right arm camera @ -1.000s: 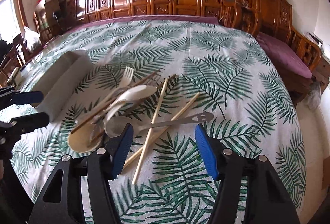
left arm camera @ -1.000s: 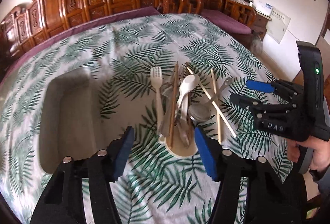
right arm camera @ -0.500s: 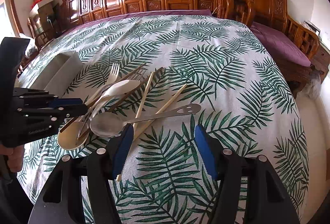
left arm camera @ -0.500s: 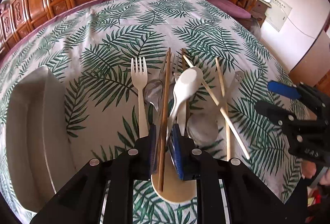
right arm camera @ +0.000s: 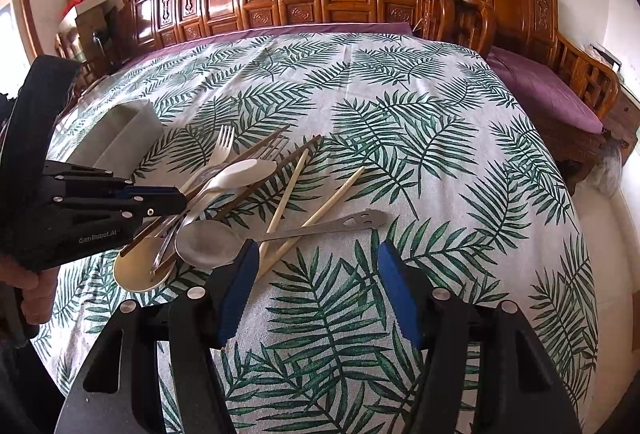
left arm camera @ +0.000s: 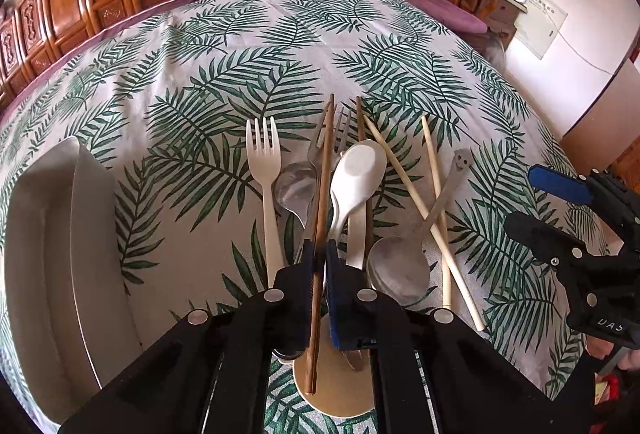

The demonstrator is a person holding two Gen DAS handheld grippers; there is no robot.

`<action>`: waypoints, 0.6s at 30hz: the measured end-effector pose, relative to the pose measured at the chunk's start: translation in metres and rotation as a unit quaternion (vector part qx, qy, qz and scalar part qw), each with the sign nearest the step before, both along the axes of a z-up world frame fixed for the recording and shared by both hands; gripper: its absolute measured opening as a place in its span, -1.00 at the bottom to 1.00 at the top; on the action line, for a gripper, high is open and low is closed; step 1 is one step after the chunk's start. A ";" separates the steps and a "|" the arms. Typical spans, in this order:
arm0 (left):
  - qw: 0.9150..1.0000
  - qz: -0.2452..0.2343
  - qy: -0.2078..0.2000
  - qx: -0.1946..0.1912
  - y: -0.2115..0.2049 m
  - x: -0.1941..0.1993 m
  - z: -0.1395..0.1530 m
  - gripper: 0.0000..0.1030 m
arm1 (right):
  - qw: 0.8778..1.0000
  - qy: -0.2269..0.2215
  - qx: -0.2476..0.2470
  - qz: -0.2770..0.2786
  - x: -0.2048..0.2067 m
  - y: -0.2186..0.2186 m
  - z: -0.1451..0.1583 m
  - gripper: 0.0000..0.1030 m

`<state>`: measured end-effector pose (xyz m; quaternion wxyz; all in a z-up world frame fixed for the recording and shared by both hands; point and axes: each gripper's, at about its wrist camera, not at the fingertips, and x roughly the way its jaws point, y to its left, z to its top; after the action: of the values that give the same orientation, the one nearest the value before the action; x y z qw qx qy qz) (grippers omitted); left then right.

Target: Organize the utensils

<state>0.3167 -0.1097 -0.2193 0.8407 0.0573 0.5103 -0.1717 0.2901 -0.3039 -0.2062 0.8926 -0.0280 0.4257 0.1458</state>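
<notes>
Closing in over the past second, the left gripper [left arm camera: 320,266] has dropped onto the heap of utensils and pinched its blue pads shut on a single dark wooden chopstick [left arm camera: 323,202], where a moment earlier its jaws stood wide above the pile. The right gripper [right arm camera: 316,290] has not shifted: it hangs open and empty over the leaf-print tablecloth [right arm camera: 420,122], near the steel spoon [right arm camera: 208,240].

The risk lies in the tangle. That chopstick runs past a white spoon [left arm camera: 358,174] and a steel fork [left arm camera: 340,130], with its near end over a small tan dish [left arm camera: 340,386]; lifting it could drag neighbours along or tip them off the dish. Gripped low on a thin, smooth shaft, it might also swivel or slip between the pads.

Cutlery lies bunched mid-table: a cream fork [left arm camera: 264,170], two pale chopsticks [right arm camera: 296,190] crossed over the steel spoon's smiley-faced handle. A grey tray [left arm camera: 52,254] waits at the left, well apart.
</notes>
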 end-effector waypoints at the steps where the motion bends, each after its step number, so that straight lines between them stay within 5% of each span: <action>1: 1.000 -0.001 0.000 0.001 0.000 -0.001 0.000 -0.91 | 1.000 0.001 0.000 0.000 0.000 0.000 0.000 0.25; 18: 0.999 0.011 -0.036 -0.020 0.024 -0.036 0.025 -0.92 | 1.000 0.024 0.008 -0.003 0.005 0.006 -0.016 0.24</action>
<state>0.2810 -0.0861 -0.1943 0.8612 0.0412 0.4770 -0.1708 0.2954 -0.2978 -0.2227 0.8828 -0.0163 0.4457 0.1473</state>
